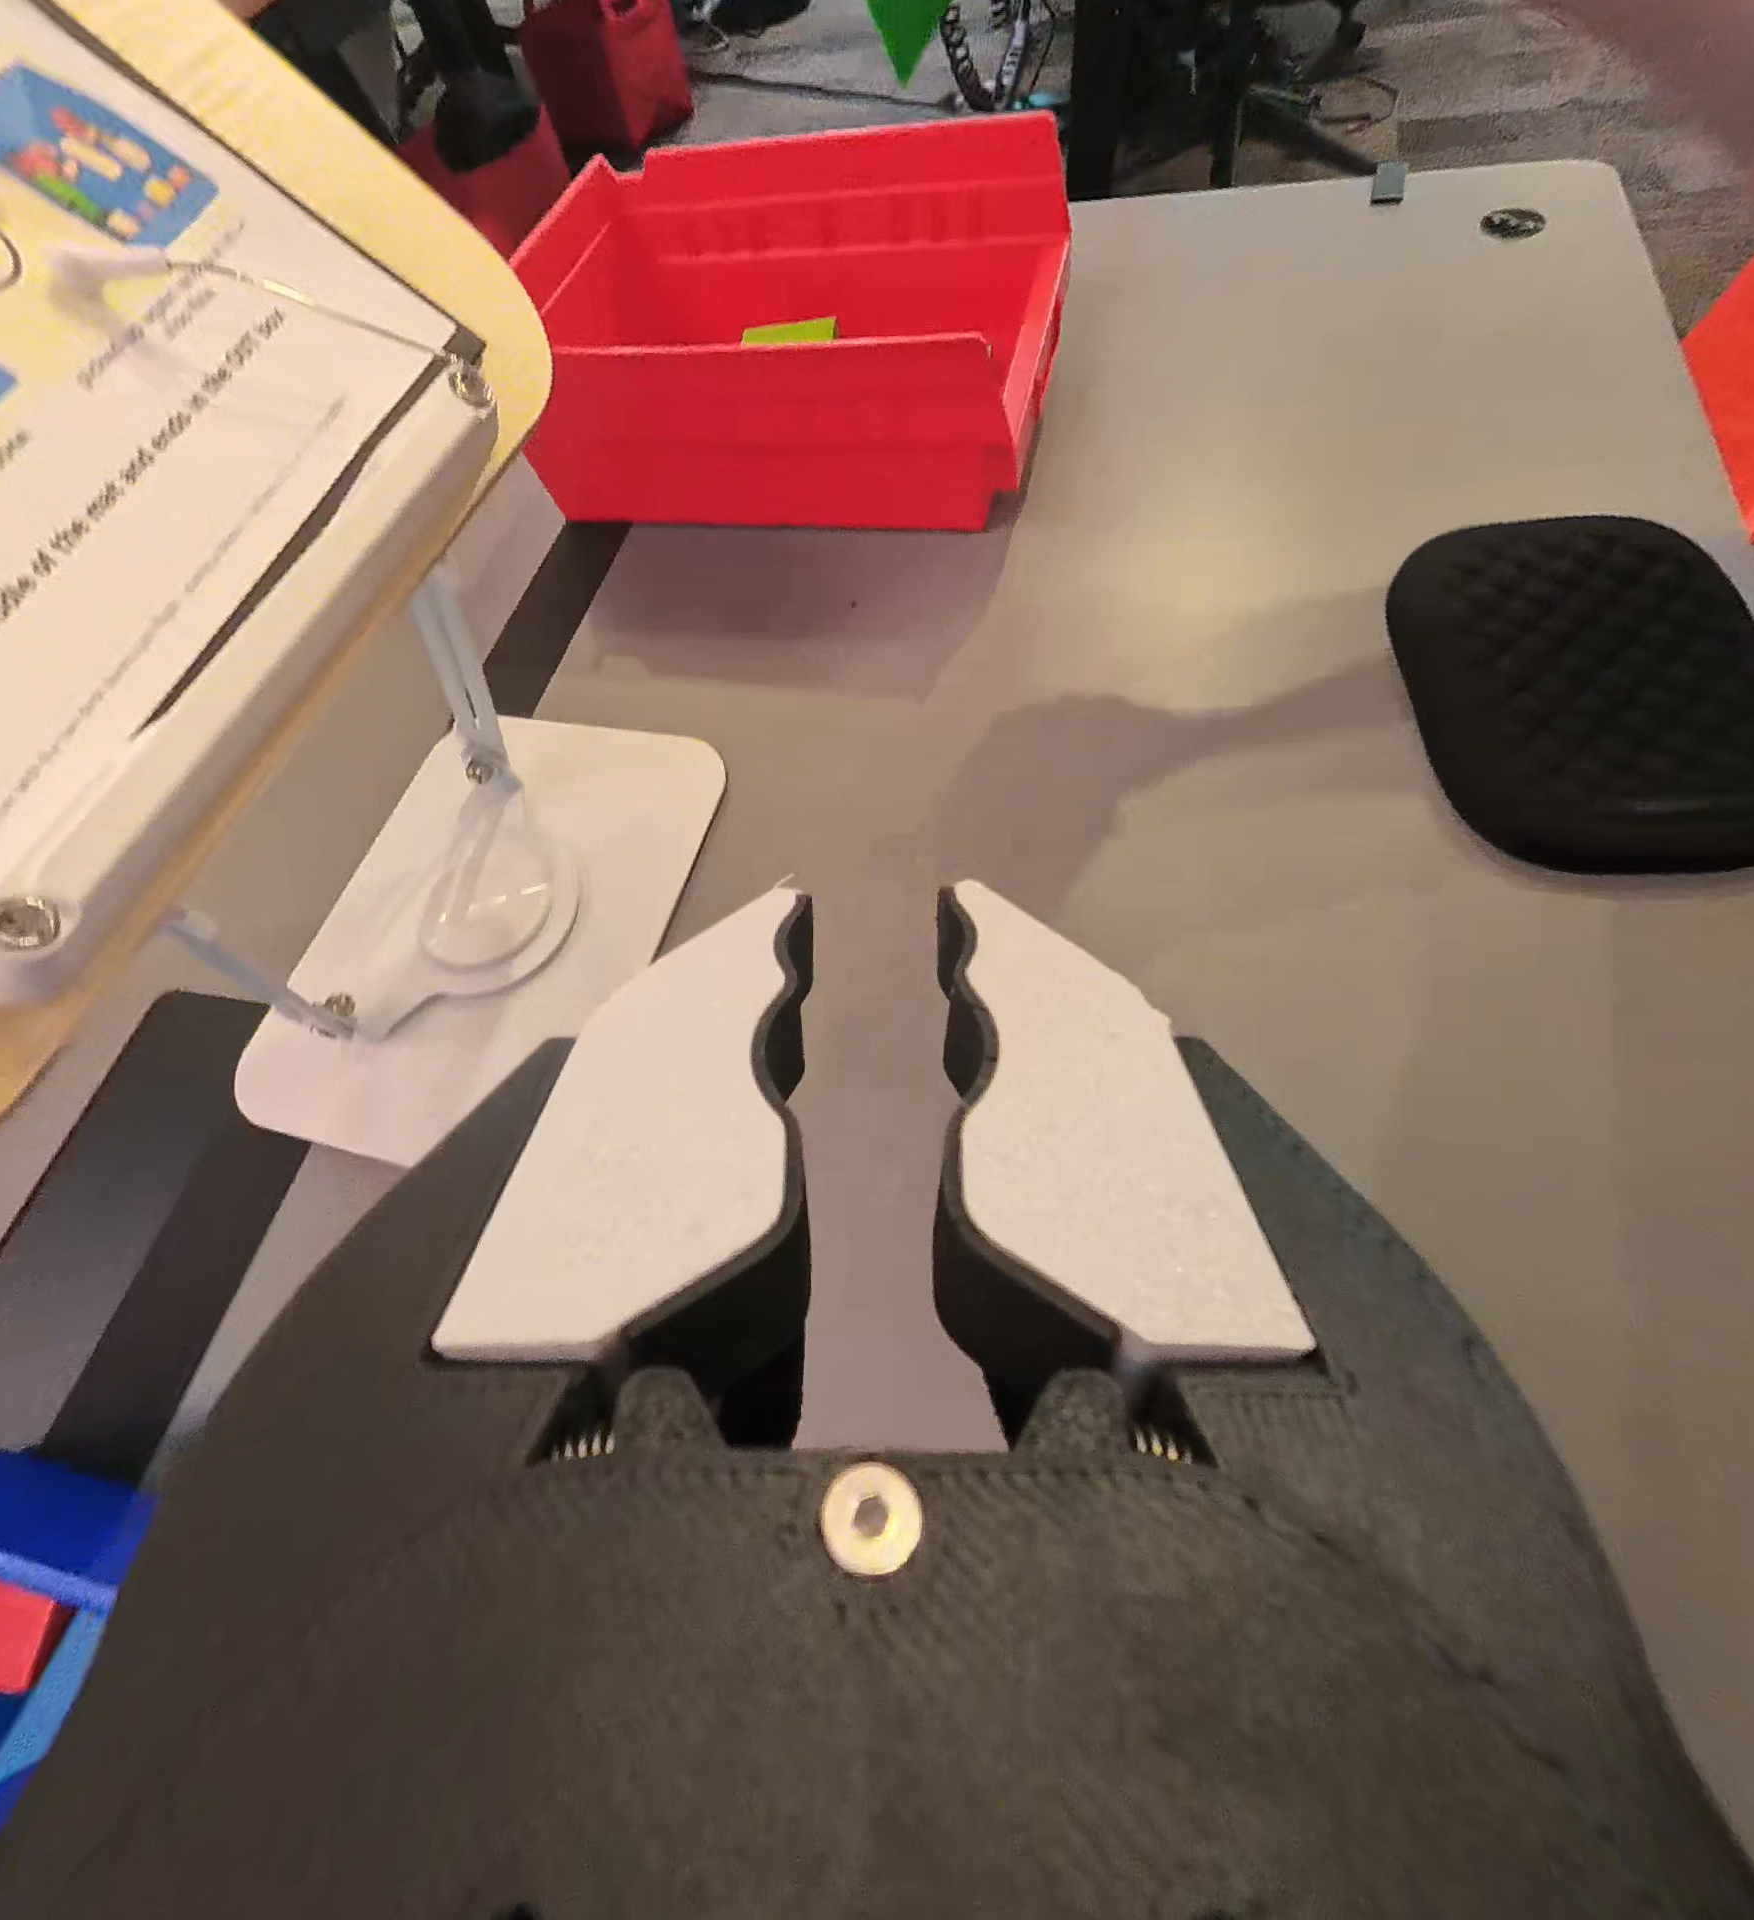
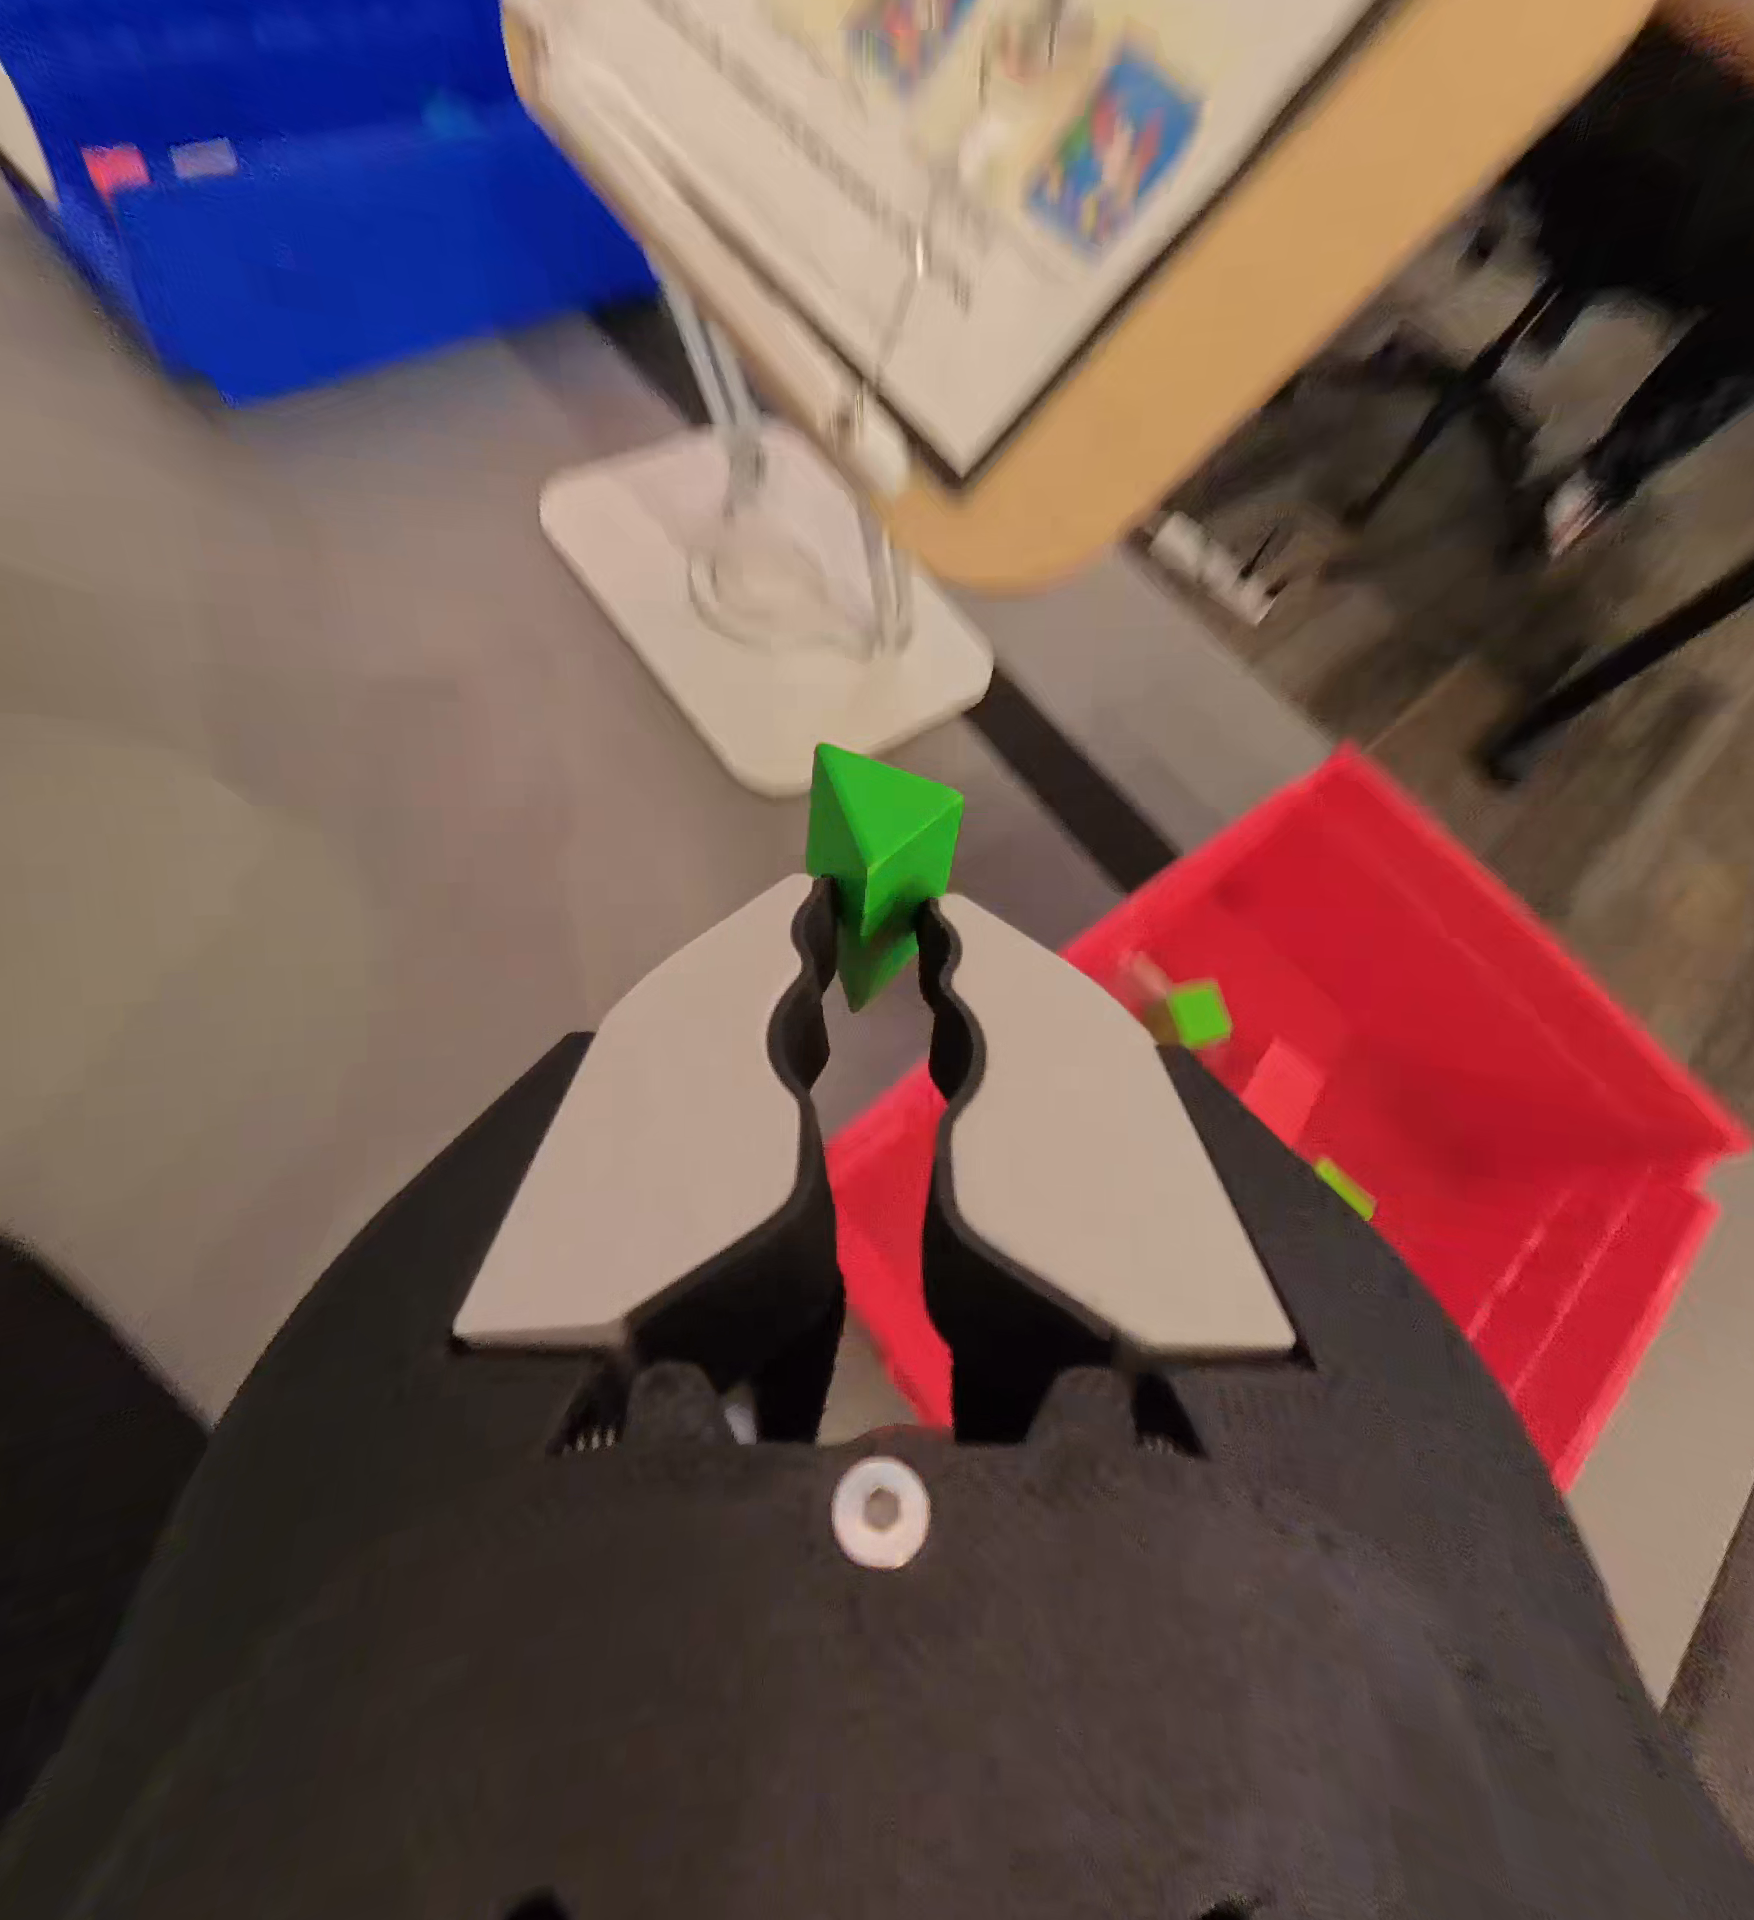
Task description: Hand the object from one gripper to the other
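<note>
Right gripper (image 2: 878, 904) had the green pointed plastic block (image 2: 878, 831) pinched above the red plastic bin (image 2: 1424, 1039); left gripper (image 1: 873, 914) sat narrowly open with nothing in it, so the handoff looked done and dropping the block in the bin looked next.

On the table (image 1: 1216, 623), the bin (image 1: 800, 436) stood at the far side, the stand (image 1: 499, 935) left of it and the pad (image 1: 1600, 696) right.
</note>
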A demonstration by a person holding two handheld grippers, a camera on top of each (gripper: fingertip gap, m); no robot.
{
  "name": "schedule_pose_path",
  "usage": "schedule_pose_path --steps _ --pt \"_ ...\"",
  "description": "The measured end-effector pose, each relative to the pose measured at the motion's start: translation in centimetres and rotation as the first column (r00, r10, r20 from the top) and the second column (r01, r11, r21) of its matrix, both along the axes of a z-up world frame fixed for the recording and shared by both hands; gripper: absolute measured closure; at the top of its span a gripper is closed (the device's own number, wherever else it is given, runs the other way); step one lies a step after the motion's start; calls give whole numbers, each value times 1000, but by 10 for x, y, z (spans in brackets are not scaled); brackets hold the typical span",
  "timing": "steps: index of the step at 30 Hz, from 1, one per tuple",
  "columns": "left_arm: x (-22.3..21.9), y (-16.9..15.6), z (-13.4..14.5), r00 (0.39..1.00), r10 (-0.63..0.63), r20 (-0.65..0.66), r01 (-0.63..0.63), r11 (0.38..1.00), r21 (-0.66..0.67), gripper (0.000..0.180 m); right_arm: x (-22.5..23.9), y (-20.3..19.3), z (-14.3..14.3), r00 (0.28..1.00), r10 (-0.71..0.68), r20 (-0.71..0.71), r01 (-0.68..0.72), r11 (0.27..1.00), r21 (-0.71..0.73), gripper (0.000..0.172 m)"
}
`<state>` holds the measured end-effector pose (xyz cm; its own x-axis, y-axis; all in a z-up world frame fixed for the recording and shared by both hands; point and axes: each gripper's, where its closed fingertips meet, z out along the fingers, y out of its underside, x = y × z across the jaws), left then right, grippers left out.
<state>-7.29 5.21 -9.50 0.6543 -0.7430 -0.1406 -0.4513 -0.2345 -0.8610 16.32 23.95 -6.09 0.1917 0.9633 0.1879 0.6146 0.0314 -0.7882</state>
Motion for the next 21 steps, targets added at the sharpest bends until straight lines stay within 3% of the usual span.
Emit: schedule_pose_path --steps 5,11,17,21 --pt "-6 -5 -5 1000 17 0 -17 1000 -20 158 37 32 -64 956 18 293 19 992 -124 158" --pt "-10 -8 -7 999 28 -20 -28 999 -29 158 57 45 -136 809 147 569 5 967 -256 158" --pt "-16 -10 -12 998 40 -42 -43 998 -52 157 63 45 -174 658 259 707 25 931 -364 158" --pt "-20 -11 -13 998 52 -46 -54 997 -57 157 59 48 -182 631 274 726 47 920 -388 158"
